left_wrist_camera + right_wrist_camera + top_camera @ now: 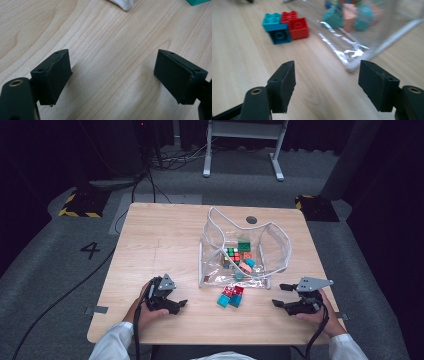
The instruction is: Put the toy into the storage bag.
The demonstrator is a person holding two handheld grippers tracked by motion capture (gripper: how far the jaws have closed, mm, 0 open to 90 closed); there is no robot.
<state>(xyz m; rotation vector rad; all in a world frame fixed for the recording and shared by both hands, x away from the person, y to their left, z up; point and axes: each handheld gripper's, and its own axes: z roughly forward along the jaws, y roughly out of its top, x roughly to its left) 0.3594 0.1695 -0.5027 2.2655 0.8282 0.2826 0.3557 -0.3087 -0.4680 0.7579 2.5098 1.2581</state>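
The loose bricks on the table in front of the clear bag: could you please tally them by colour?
Going by the right gripper view:
Teal bricks: 1
Blue bricks: 1
Red bricks: 2
Total: 4 loose bricks, clustered together outside the bag. Both grippers are open and hold nothing.

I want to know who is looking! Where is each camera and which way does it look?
High view: above the person's side, looking forward and down at the table; forearms, hands, left tongs and right tongs show.
Left gripper view: on the left tongs, looking along two open jaws at bare wood.
Right gripper view: on the right tongs, facing the blocks and clear bag.
The high and right gripper views share the blocks and bag.
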